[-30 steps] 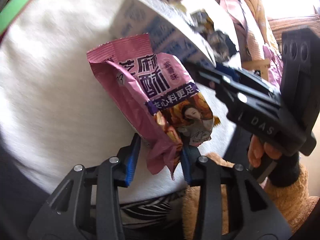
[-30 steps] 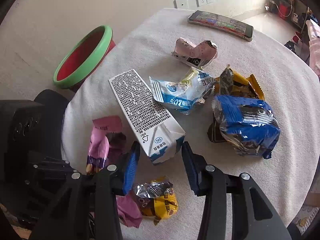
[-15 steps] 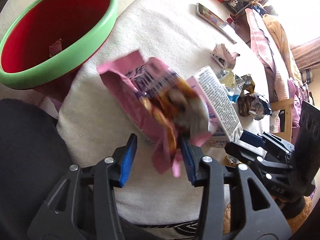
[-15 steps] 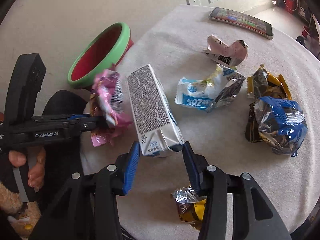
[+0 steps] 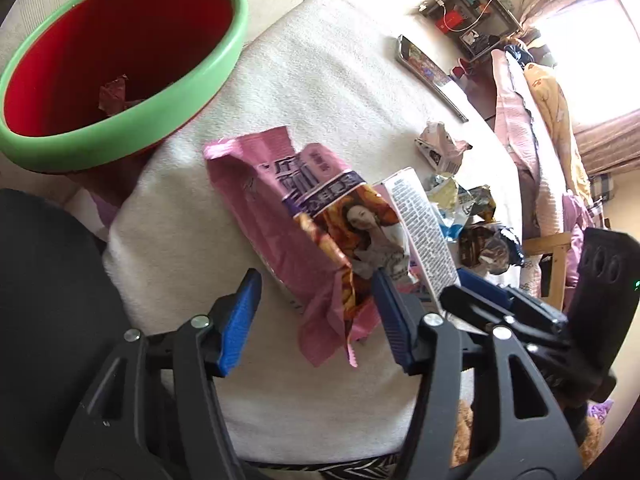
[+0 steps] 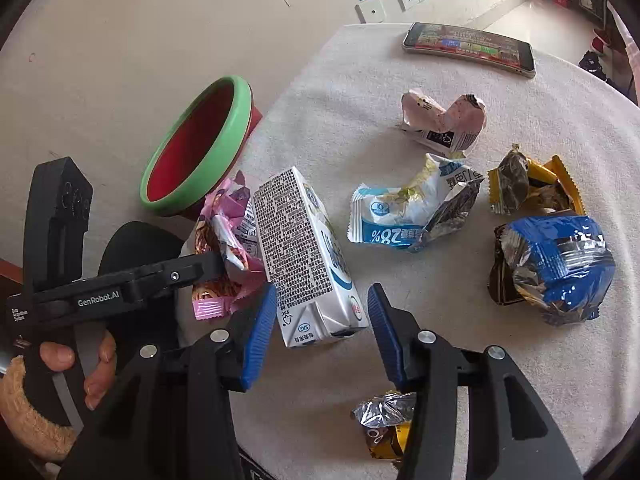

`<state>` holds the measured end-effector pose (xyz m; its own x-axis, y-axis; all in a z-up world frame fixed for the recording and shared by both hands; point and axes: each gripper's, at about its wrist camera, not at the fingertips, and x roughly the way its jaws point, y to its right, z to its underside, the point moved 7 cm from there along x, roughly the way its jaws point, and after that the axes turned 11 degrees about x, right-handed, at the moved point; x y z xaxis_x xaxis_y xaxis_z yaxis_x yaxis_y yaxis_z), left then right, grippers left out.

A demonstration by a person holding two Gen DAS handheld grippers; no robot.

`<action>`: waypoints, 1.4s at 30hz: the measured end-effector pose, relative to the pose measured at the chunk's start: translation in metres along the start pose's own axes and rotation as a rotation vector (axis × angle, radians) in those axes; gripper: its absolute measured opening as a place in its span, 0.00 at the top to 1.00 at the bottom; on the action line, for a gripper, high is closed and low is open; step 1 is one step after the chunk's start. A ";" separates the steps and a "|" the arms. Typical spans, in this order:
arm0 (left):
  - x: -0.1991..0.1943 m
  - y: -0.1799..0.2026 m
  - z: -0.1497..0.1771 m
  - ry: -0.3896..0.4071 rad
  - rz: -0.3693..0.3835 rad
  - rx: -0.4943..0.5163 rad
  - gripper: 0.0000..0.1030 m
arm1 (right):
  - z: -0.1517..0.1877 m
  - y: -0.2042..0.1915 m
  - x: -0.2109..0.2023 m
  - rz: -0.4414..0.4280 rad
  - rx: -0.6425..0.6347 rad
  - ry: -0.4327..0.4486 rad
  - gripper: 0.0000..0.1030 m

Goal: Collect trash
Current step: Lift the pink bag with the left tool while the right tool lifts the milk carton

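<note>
A pink snack wrapper (image 5: pixel 320 216) hangs against the right finger of my left gripper (image 5: pixel 316 316), whose jaws stand wide apart; it also shows in the right wrist view (image 6: pixel 224 248). I cannot tell whether it is pinched. A white milk carton (image 6: pixel 304 256) lies on the table between the tips of my open right gripper (image 6: pixel 322 332), which shows in the left wrist view (image 5: pixel 480 292). A red bin with a green rim (image 5: pixel 120 120) stands beside the table's left edge.
On the white table cloth (image 6: pixel 400 360) lie a blue-white wrapper (image 6: pixel 408 216), a pink crumpled carton (image 6: pixel 444 124), a yellow wrapper (image 6: pixel 532 188), a blue foil bag (image 6: pixel 556 268), a small gold wrapper (image 6: pixel 384 424) and a phone (image 6: pixel 468 46).
My left gripper has swung toward the red bin with the pink wrapper, and the bin looms larger. The right gripper has stayed around the carton's near end.
</note>
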<state>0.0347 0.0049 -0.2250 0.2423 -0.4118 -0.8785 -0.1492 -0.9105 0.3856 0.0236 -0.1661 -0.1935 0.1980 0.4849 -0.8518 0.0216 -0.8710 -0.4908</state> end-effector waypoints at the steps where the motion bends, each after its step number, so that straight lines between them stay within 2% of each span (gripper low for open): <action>1: 0.002 0.000 0.000 -0.005 -0.002 -0.003 0.44 | 0.001 -0.002 0.003 -0.013 0.004 -0.007 0.54; 4: 0.004 0.000 0.001 -0.015 0.002 -0.017 0.44 | 0.005 -0.005 0.009 -0.028 0.003 -0.026 0.54; 12: 0.001 -0.001 0.002 -0.003 0.008 -0.034 0.42 | 0.011 -0.001 0.020 -0.054 0.040 -0.069 0.41; 18: -0.004 0.001 0.001 0.018 0.005 -0.031 0.42 | 0.015 0.001 0.021 -0.064 0.058 -0.070 0.39; 22: -0.010 0.003 0.001 0.038 0.004 -0.032 0.40 | 0.017 -0.004 0.020 -0.031 0.027 -0.048 0.40; 23: -0.012 0.002 0.002 0.042 0.003 -0.034 0.39 | 0.017 -0.007 0.020 -0.023 0.008 -0.043 0.43; 27: -0.017 0.000 0.002 0.049 0.001 -0.042 0.39 | 0.012 -0.015 0.011 -0.028 -0.023 -0.003 0.63; 31: -0.017 0.001 0.002 0.050 0.003 -0.043 0.36 | 0.006 -0.011 0.001 -0.032 -0.001 0.023 0.73; 37: 0.003 0.004 0.000 0.010 -0.050 -0.002 0.35 | 0.004 0.001 -0.011 -0.009 0.030 0.054 0.68; 39: 0.010 0.002 0.003 -0.016 -0.056 -0.004 0.37 | 0.006 0.002 -0.014 -0.007 0.031 0.058 0.60; 42: 0.009 0.001 0.004 -0.007 -0.048 -0.001 0.41 | 0.008 -0.001 -0.014 -0.011 0.025 0.064 0.51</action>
<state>0.0333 0.0000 -0.2334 0.2426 -0.3677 -0.8977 -0.1371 -0.9291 0.3435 0.0132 -0.1708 -0.1826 0.2603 0.4880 -0.8331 0.0003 -0.8629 -0.5053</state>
